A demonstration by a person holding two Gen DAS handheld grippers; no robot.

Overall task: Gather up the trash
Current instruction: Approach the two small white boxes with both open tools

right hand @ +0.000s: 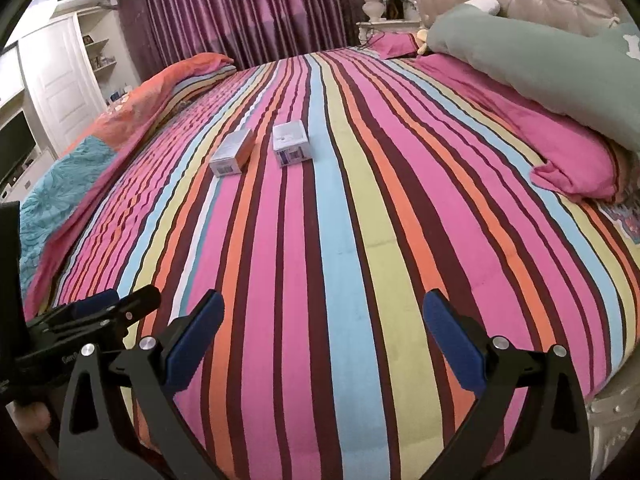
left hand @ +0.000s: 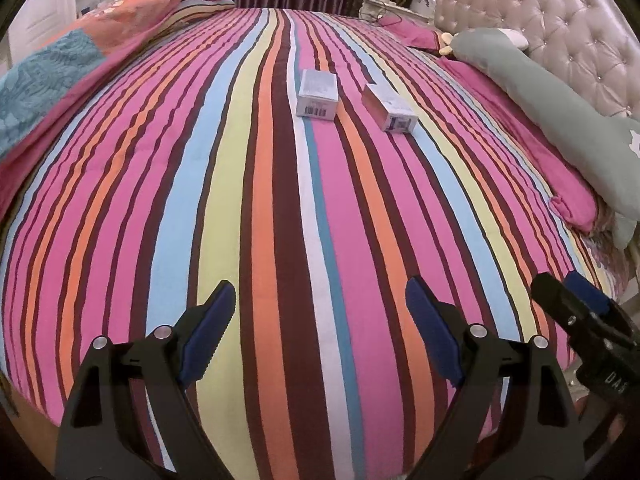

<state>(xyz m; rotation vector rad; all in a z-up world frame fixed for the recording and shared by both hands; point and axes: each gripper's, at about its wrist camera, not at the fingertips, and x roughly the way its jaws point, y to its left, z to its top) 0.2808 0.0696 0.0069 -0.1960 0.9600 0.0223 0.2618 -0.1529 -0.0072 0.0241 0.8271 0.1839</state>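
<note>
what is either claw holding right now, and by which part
Nothing. The left claw and right claw both stand open and empty above the striped bedspread; the two small boxes lie untouched farther up the bed.

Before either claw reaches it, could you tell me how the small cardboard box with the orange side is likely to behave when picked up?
The small cardboard box with the orange side lies flat, so it shouldn't roll. It barely dents the striped quilt, so it's probably light, perhaps crushable.
</note>
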